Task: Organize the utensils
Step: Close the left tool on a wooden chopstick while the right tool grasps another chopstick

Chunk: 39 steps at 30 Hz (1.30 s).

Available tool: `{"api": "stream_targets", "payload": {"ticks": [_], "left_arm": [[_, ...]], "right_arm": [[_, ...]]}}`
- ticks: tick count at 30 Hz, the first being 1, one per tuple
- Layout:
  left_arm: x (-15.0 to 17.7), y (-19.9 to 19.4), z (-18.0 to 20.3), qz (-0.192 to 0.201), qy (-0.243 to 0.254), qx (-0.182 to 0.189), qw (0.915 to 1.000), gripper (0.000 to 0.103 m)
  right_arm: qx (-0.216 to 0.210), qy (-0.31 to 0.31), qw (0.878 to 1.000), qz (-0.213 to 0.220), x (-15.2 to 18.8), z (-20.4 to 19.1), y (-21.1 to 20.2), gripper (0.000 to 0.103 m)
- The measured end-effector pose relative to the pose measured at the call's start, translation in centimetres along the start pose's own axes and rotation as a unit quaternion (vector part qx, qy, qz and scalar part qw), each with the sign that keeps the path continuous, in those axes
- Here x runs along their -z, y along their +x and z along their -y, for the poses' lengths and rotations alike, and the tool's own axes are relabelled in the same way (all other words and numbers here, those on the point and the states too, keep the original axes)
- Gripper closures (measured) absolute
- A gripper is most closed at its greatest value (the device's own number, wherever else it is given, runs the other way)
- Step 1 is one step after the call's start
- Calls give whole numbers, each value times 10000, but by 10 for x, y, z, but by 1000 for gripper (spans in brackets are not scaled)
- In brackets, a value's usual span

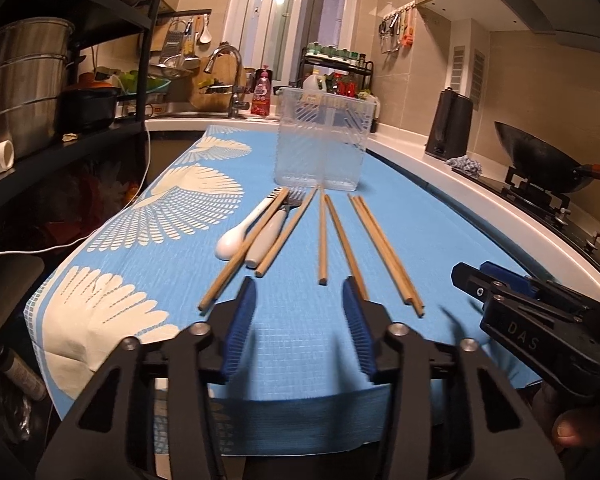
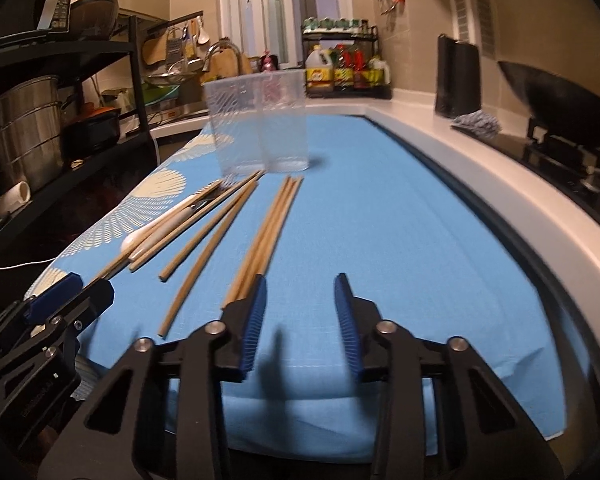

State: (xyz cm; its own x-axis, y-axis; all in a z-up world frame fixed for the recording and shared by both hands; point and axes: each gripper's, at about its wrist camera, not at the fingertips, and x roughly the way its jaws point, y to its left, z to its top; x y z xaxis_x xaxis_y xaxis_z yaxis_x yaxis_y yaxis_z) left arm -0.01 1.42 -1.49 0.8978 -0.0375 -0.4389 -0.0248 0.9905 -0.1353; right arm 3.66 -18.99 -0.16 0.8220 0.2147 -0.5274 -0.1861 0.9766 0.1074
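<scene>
Cloth (image 1: 400,216): blue mat with white fan prints along its left side; everything I work with lies on it.
Holder (image 1: 320,140): clear ribbed bin, upright at the far end of the mat, looks divided down the middle, appears empty. I judge it the destination.
Chopsticks (image 1: 384,248): wooden, loose, fanned lengthwise toward the holder; a pair lies on the right, two singles mid-mat, more crossing the spoon and fork.
Spoon (image 1: 236,236): white, bowl end toward me, left of the group.
Fork (image 1: 268,236): pale handle, tines toward the holder, tucked between chopsticks.
Left gripper (image 1: 300,308): my jaws stand partly apart, nothing between the pads. Near ends of the single chopsticks lie just ahead, one tip beside my right pad.
Right gripper (image 2: 300,304): jaws partly apart, holding nothing. The pair's near ends sit just outside my left pad, not in the gap.
Step, as I judge it: lining up a first pick.
Doing it well: shift right gripper leftward so the pair falls between the pads, come low, close on both sticks together near their ends, lift level.
</scene>
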Motion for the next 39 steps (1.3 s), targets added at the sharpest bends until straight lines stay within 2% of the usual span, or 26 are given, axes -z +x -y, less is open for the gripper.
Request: {"api": "stream_targets", "payload": {"ticks": [3,7,10,13,20,24,26,28,31,35,39], "left_arm": [[0,3,-10,-47,-99,-122,9999,68],[0,7,-19,-71,-198,-247,9995,68],[1,9,-24,-87,-237,-319,9992,68],[1,12,-31,-119,-312,-391,9987,68],[1,20,-37,-164,-281,-600,9977,68],[0,28,-38,-206,-231,-685,9972,68],[-1,30,-37,-195,-187,-685,9973,78],[-1,34,-35,-237,-147,-687,9973,93],[-1,28,-27,-145,-20,-614,9980,98],[0,15,-10,43,343,-362,9987,98],[1,15,-5,48,442,-305,9985,98]], "right_arm": [[-188,55,9997,-128,-2,-8,13,75],[-110,-9,9993,-362,0,-16,30,83],[-102,19,9992,-396,2,-17,31,85],[-225,-11,9987,-460,2,-19,32,84],[-182,-157,9987,-449,2,-23,34,83],[-91,-196,9987,-470,3,-22,34,97],[-42,-124,9987,-497,2,-17,33,98],[51,-76,9987,-504,3,-8,31,98],[236,21,9986,-480,4,5,25,98],[472,57,9983,-338,6,20,17,98],[303,137,9988,-368,11,25,19,95]]}}
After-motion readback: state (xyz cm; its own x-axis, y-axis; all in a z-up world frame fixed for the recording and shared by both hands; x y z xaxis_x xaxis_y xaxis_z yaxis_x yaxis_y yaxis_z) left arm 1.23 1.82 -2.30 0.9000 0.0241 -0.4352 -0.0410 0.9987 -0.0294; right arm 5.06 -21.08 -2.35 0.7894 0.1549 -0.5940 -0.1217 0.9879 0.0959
